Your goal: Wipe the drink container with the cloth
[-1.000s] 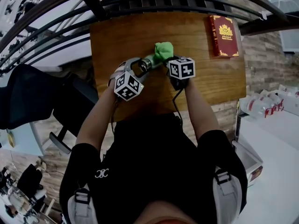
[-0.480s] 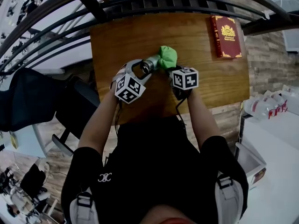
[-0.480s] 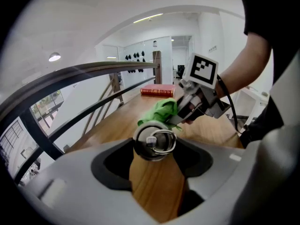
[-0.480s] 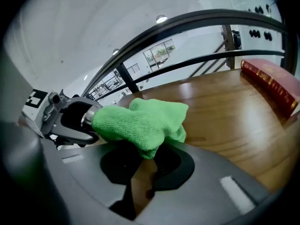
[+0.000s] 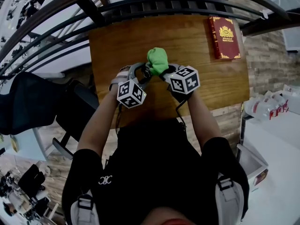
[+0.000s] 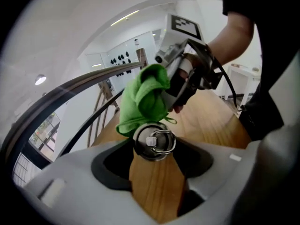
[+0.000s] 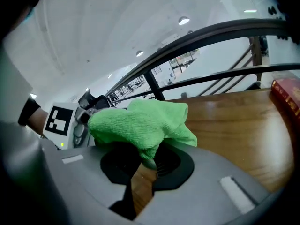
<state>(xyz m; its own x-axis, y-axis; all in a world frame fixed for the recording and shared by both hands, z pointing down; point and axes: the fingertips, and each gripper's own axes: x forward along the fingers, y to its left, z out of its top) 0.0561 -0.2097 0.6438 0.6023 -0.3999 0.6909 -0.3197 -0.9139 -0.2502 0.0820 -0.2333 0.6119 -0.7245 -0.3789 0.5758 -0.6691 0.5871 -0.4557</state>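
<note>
A metal drink container [image 6: 154, 142] with a ring-handled cap lies between the jaws of my left gripper [image 6: 154, 161], which is shut on it; the cap end points at the camera. In the head view only a sliver of the container [image 5: 146, 71] shows under the green cloth [image 5: 157, 60]. My right gripper [image 5: 165, 72] is shut on the cloth [image 7: 140, 122] and holds it bunched against the container's far part, above the wooden table [image 5: 117, 41]. The cloth [image 6: 144, 97] hides most of the container's body. The left gripper [image 5: 140, 72] sits just left of the cloth.
A red book [image 5: 224, 36] with gold print lies at the table's far right corner, also seen as the book [image 7: 288, 95] in the right gripper view. A dark curved railing [image 5: 140, 3] runs beyond the table's far edge. A chair [image 5: 70, 107] stands left of the table.
The cloth has slid left along the container toward the left gripper. Both grippers have drawn closer together and shifted slightly toward me.
</note>
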